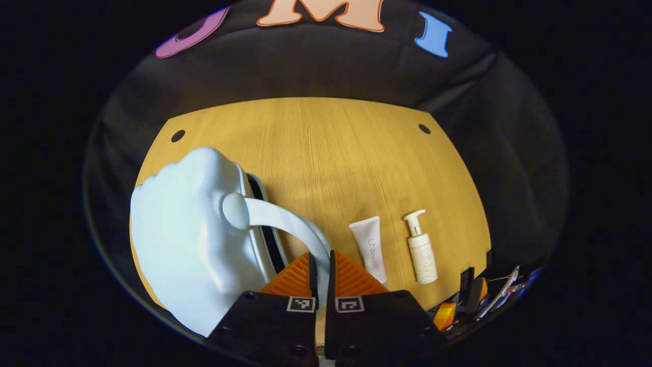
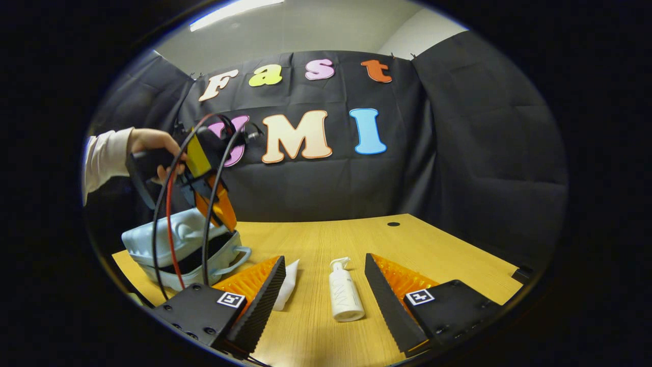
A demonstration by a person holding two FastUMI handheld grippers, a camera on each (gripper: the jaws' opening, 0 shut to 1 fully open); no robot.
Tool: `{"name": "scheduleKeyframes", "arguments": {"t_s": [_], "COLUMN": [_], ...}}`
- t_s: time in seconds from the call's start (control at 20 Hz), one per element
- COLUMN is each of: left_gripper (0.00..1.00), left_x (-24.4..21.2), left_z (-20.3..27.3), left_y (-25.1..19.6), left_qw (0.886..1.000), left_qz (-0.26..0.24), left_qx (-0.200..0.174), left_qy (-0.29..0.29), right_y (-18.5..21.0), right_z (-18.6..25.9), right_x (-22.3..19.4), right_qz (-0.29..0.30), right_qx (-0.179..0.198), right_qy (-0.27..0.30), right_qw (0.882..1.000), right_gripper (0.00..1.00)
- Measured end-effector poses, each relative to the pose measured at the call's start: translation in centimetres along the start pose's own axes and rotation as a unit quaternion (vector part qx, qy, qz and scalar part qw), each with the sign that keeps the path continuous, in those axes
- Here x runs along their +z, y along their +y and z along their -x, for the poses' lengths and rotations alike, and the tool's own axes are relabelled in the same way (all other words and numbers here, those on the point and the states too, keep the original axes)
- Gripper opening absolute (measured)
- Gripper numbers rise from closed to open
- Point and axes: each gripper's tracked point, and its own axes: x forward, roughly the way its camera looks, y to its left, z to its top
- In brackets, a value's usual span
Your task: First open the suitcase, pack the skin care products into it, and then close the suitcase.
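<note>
Suitcase (image 1: 188, 239) on the table (image 1: 326, 153), lid cracked ajar; the left gripper (image 1: 322, 270) is clenched on its handle (image 1: 290, 224), opening under way. Tube (image 1: 369, 247) and pump bottle (image 1: 420, 250) lie unpacked beside it, the right gripper (image 2: 326, 285) spread wide over the bottle; packing and closing remain.

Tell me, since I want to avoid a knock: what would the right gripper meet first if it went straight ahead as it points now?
Probably the pump bottle. It lies on the table in line with the gap between the open fingers of the right gripper, with the tube off to its left. Depth is hard to judge here.
</note>
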Motion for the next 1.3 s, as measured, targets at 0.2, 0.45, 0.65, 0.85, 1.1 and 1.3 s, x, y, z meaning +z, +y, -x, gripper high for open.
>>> {"name": "scheduleKeyframes", "arguments": {"t_s": [0.2, 0.45, 0.65, 0.85, 1.1, 1.3], "left_gripper": [0.0, 0.0, 0.0, 0.0, 0.0, 0.0], "left_x": [1.8, 3.3, 3.5, 2.4, -0.1, -2.7], "left_z": [5.2, 13.1, 19.2, 23.6, 24.1, 23.5], "left_y": [1.4, 6.0, 12.1, 19.5, 29.7, 39.9], "left_qw": [0.998, 0.989, 0.979, 0.971, 0.964, 0.957], "left_qz": [0.032, 0.074, 0.1, 0.115, 0.125, 0.13], "left_qx": [-0.036, -0.066, -0.05, -0.019, 0.04, 0.095], "left_qy": [-0.045, -0.113, -0.169, -0.207, -0.233, -0.241], "right_y": [0.6, 0.9, 1.7, 3.2, 4.2, 4.1], "right_z": [-0.1, -0.4, -1.1, -1.4, -1.6, -1.4], "right_x": [-0.1, -0.7, -1.8, -2.4, -1.8, -0.1], "right_qz": [0.011, 0.018, 0.021, 0.028, 0.03, 0.031], "right_qx": [0.004, 0.005, 0.011, 0.022, 0.026, 0.009], "right_qy": [0.0, 0.006, 0.019, 0.022, 0.015, -0.008], "right_qw": [1.0, 1.0, 1.0, 0.999, 0.999, 0.999], "right_gripper": [0.98, 0.98, 0.99, 0.98, 0.99, 0.99]}}
